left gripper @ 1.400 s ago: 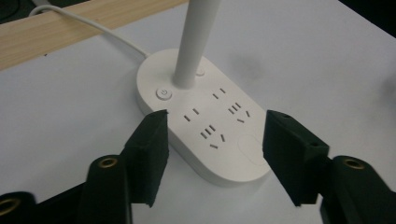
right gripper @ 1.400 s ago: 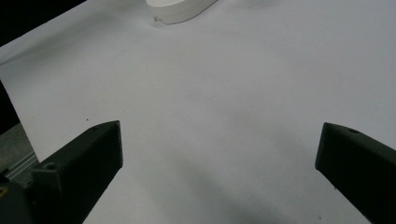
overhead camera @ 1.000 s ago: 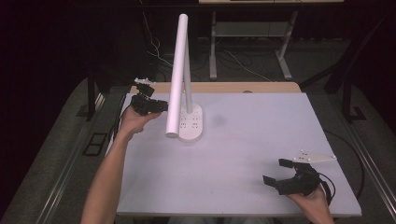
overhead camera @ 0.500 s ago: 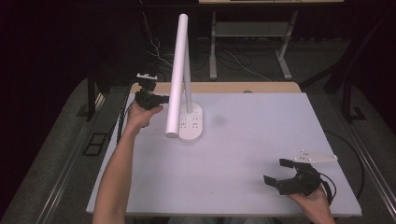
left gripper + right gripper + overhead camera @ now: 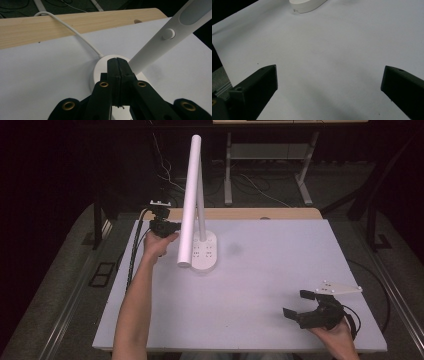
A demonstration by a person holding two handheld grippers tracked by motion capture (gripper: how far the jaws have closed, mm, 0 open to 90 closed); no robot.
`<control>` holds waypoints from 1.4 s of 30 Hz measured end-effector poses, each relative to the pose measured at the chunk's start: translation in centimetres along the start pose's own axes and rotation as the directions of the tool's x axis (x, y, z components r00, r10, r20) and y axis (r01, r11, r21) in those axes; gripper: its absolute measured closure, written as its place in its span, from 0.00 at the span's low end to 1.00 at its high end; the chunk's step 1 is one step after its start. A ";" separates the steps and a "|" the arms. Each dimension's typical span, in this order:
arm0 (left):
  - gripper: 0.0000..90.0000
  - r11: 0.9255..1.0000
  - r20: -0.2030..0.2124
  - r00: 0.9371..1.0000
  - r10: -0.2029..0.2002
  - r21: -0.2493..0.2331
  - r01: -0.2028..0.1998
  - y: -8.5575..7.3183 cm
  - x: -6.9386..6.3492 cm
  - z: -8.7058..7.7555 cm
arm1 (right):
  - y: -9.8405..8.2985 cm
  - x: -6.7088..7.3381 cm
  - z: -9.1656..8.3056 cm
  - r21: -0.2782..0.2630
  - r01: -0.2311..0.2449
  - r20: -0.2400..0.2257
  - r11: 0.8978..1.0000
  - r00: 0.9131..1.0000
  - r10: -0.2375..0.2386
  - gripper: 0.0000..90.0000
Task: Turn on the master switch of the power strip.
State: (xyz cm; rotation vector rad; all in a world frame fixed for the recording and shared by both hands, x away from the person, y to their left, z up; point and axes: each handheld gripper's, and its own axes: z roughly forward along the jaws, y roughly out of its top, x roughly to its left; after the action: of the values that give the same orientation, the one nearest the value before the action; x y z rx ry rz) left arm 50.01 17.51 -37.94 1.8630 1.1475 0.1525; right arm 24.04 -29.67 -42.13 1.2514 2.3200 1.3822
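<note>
1. White plastic desk lamp (image 5: 197, 220): it stands on the far left part of the table (image 5: 260, 285), its oval base (image 5: 205, 252) flat on the surface, its post upright and its long head hinged down towards the near side. A round knob (image 5: 168, 33) sits on the arm, up and to the right of the left gripper's tips in the left gripper view.
2. White cord (image 5: 75, 31): it leaves the back of the base and runs beyond the left gripper's tips, over the wooden edge strip (image 5: 62, 26).
3. Left gripper (image 5: 117, 61): jaws pressed fully together with nothing between them, having just closed. The tips sit directly in front of the base, at the foot of the post; whether they touch it I cannot tell. In the high view this gripper (image 5: 167, 226) is just left of the post.
4. Right gripper (image 5: 301, 304): jaws spread wide, empty, low over bare table at the near right corner, well apart from the lamp.
5. Risk, as judged: a push with closed tips on the base or post could slide or tip the lamp, since the raised head makes it top-heavy and the right gripper is too far off to steady it.
6. Risk, as judged: the cord behind the base could snag or drag if the lamp shifts.
</note>
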 end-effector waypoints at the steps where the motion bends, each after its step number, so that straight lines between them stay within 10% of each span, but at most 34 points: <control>1: 1.00 1.000 0.002 1.000 0.001 0.002 -0.001 0.0 0.0 0.2 | 0.0 0.0 0.0 0.002 0.000 0.000 1.000 1.000 0.000 0.00; 42: 1.00 0.995 -0.035 0.999 0.010 0.100 -0.007 -2.1 -0.6 5.2 | -0.1 0.0 0.3 0.026 0.010 -0.011 1.000 1.000 -0.010 0.00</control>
State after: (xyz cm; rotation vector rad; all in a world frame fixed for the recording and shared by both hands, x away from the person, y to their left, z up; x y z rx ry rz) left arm 50.96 14.05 -42.31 1.9603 1.1909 0.1358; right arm 24.18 -29.49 -42.34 1.2411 2.3552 1.3631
